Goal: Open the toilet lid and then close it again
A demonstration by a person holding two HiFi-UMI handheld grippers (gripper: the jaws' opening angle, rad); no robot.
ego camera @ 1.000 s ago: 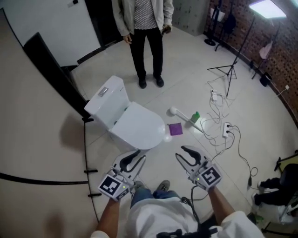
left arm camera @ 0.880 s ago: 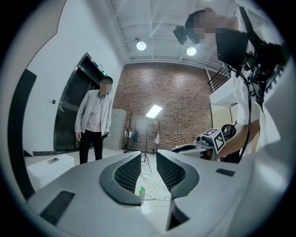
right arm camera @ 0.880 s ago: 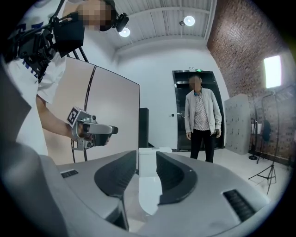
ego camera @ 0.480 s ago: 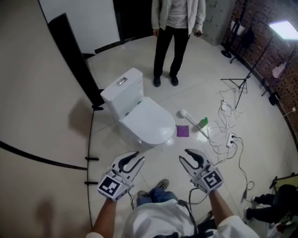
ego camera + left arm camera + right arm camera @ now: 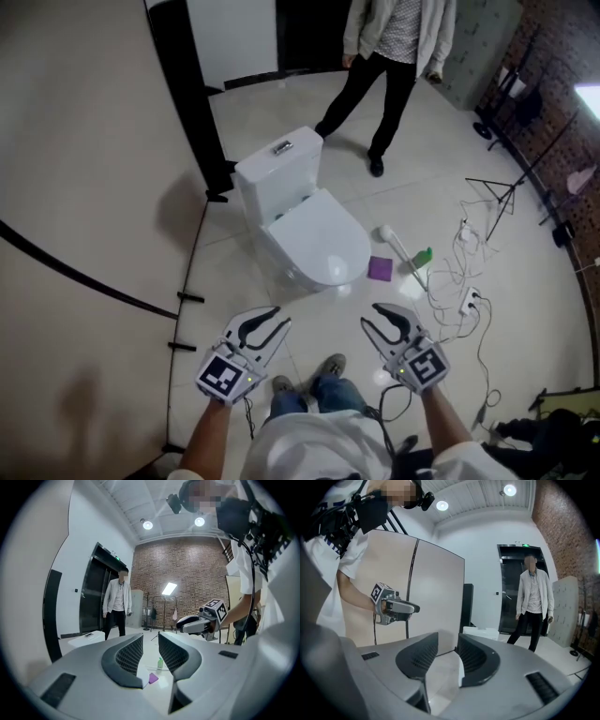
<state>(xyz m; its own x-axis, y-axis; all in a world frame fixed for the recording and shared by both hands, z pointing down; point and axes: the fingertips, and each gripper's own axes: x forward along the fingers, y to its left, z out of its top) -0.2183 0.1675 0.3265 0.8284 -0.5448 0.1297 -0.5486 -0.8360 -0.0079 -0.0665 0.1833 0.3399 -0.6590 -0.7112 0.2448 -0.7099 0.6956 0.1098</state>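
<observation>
Toilet (image 5: pixel 305 230) stands on the floor (image 5: pixel 272 112) ahead of me, lid (image 5: pixel 323 242) down flat on the bowl, cistern (image 5: pixel 278 169) at the far end near the black panel (image 5: pixel 192 103). Left gripper (image 5: pixel 279 317) and right gripper (image 5: pixel 373 316) hover side by side short of the bowl, not touching it. Both sets of fingers (image 5: pixel 126 658) are partly spread with nothing between them. Purple cloth (image 5: pixel 380 268) and green bottle (image 5: pixel 421 257) lie right of the bowl. A person (image 5: pixel 398 56) stands beyond the cistern
</observation>
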